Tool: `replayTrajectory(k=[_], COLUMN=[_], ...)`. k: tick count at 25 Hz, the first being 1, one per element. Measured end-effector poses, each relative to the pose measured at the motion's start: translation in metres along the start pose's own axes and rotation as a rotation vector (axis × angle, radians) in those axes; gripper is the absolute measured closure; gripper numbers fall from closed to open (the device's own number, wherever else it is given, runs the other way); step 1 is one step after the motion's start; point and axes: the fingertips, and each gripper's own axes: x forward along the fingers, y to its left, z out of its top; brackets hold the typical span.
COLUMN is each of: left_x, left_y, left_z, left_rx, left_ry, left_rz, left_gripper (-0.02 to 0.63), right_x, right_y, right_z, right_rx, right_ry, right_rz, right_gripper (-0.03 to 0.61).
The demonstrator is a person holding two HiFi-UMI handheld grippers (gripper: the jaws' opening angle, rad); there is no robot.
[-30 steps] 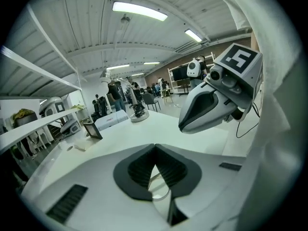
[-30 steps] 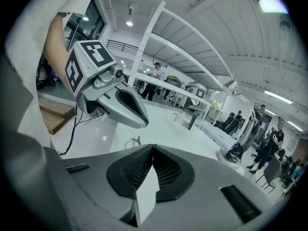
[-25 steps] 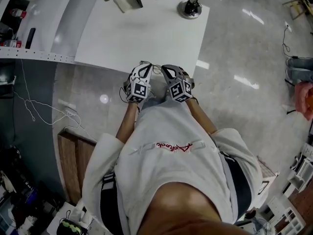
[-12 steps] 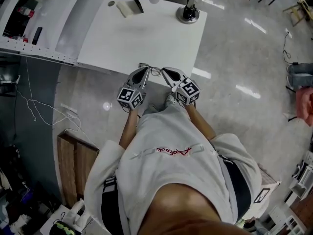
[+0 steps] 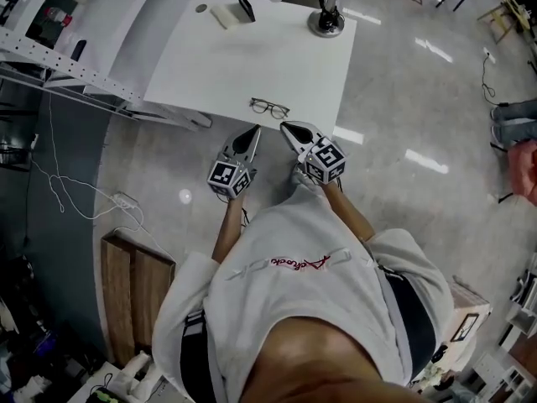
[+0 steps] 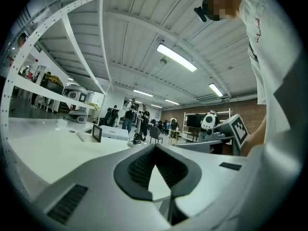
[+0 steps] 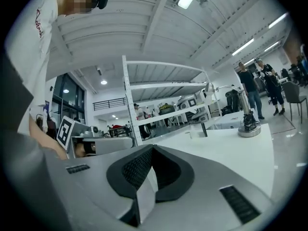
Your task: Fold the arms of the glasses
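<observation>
Nearest the person, both grippers hang short of the near edge of the white table (image 5: 243, 57), off its surface and pointing toward it.

Left gripper (image 5: 253, 132): its own view shows the jaws (image 6: 154, 150) brought together, nothing between them.

Right gripper (image 5: 285, 128): its own view shows the jaws (image 7: 151, 150) likewise together and empty.

The glasses (image 5: 269, 107) lie flat on the table just inside the near edge, ahead of both grippers and apart from them. No arm is seen standing out from the frame, but they are too small to say for certain that the arms are folded.

At the table's far edge, well apart from the glasses, stand a round black base (image 5: 325, 22) and a small dark upright panel (image 5: 244, 7).

Assessment: neither tool is engaged with the glasses. If the arms are in fact folded, the task stands complete. If not, the next move calls for opening one gripper to steady the frame at the near edge, while the other pushes each arm inward.
</observation>
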Motion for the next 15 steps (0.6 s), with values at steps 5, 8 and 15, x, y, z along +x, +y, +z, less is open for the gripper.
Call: replayTrajectory(k=[5,8,15], left_x=[-0.056,-0.082,-0.116], left_y=[-0.015,-0.029,-0.075], left_z=[-0.018,-0.028,-0.041], left_rx=[0.002,-0.001,0.0], left_ry=[0.019,0.025,0.034], left_rz=[-0.008,-0.019,-0.06], left_gripper=[0.584,0.584,0.584], right_x=[-0.017,-0.035,-0.081], right_y=[0.048,0.074,0.116], right_z=[-0.016,-0.029,-0.049], right_rx=[-0.048,-0.061,-0.071], right_ry=[0.017,0.031,0.043], right_rz=[-0.054,-0.083,-0.141], right_gripper=[0.578,0.578,0.578])
